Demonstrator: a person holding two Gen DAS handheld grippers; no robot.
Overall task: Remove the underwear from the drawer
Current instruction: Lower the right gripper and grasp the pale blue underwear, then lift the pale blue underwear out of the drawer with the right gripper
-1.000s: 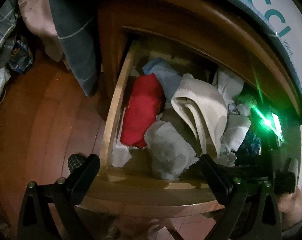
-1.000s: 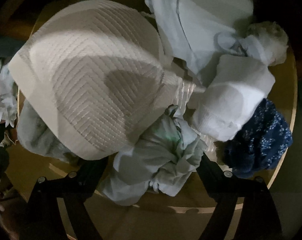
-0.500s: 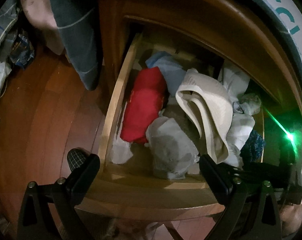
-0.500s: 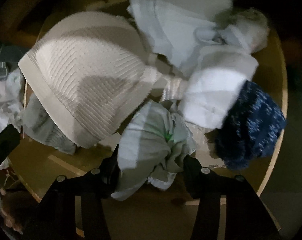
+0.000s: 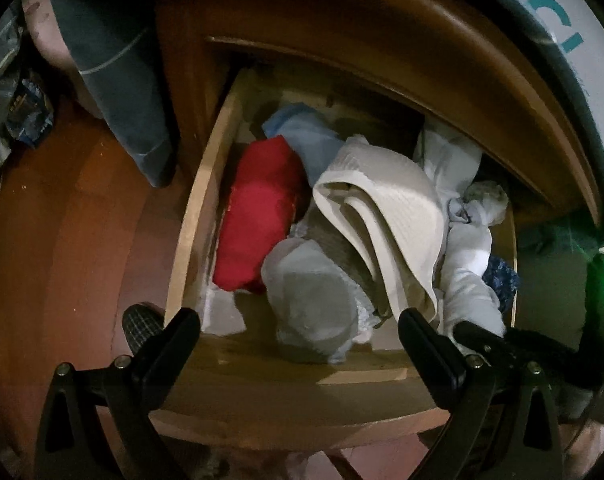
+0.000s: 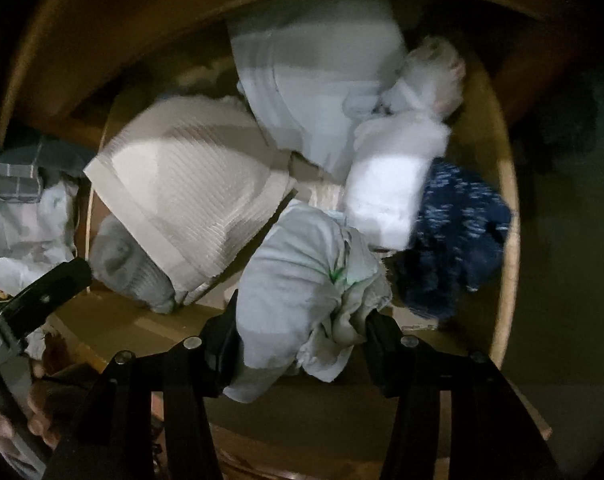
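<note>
Right gripper [image 6: 302, 336]: its 2 fingers [image 6: 222, 340] are drawn in narrow and clamp a pale grey-green bundle of underwear [image 6: 302, 288], pads pressing both sides. The bundle sits at the front right of the open wooden drawer [image 5: 190, 240], above the front rail.

Left gripper [image 5: 298, 340]: fingers [image 5: 174, 332] spread wide, holding nothing, poised over the drawer's front edge.

Drawer contents: a cream ribbed garment [image 5: 386, 200] draped across the middle, a red folded item [image 5: 258, 216] along the left wall, a light blue piece [image 5: 302, 136] behind it, a grey rounded bundle [image 5: 314, 312] at the front, white bundles [image 6: 390, 184] and a dark blue patterned item [image 6: 454, 236] on the right, just beside the clamped bundle. The cabinet's top edge [image 5: 382, 40] overhangs the drawer's rear.
</note>
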